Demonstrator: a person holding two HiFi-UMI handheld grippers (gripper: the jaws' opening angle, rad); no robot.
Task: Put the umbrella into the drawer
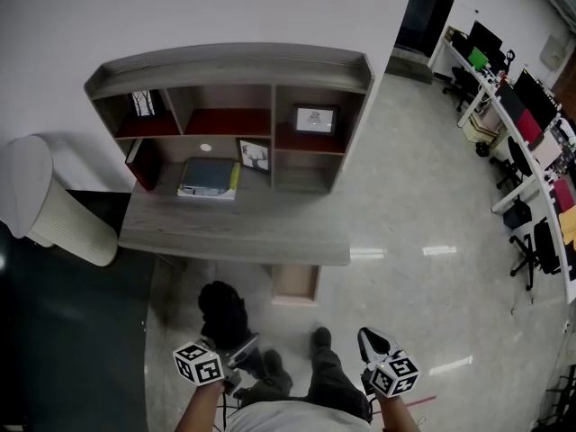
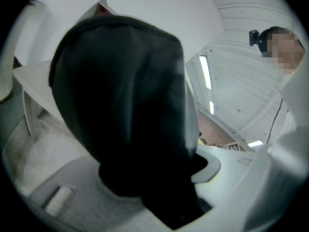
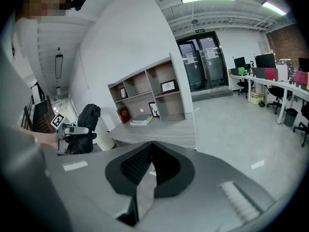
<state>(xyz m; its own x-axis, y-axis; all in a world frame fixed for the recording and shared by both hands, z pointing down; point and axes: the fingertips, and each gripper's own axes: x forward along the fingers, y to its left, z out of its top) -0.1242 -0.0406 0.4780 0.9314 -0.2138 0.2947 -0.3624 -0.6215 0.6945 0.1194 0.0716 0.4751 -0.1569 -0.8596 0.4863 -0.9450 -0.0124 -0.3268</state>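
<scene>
A light wooden desk point(image 1: 243, 232) with a shelf unit point(image 1: 234, 66) along its far edge is seen from above, against a white wall. A person stands at the near side with a hand-held gripper in each hand. Under the near edge of the desk, towards its right, a small pale drawer point(image 1: 295, 284) appears to be pulled out over the glossy floor.

The umbrella point(image 1: 223, 311), a folded black bundle, is clamped in the left gripper point(image 1: 245, 347) and held low at the near left, apart from the drawer and nearer than it. In the left gripper view the black fabric point(image 2: 120, 105) fills the space between the jaws, which are stopped partway by its bulk. The right gripper point(image 1: 371, 336) is held at the near right with its jaws together and nothing between them; in the right gripper view the tips point(image 3: 152, 144) are seen to meet.

The step in hand is judged to be the carry to the drawer. It is best done if the bundle is brought to the right and farther in, until it hangs above the drawer's opening. Its long side should be turned to match the drawer's length, since the drawer looks narrow for so bulky a bundle. The umbrella should be lowered until it rests inside before the jaws are released. The free right gripper can be used to steady the drawer or draw it out farther.
</scene>
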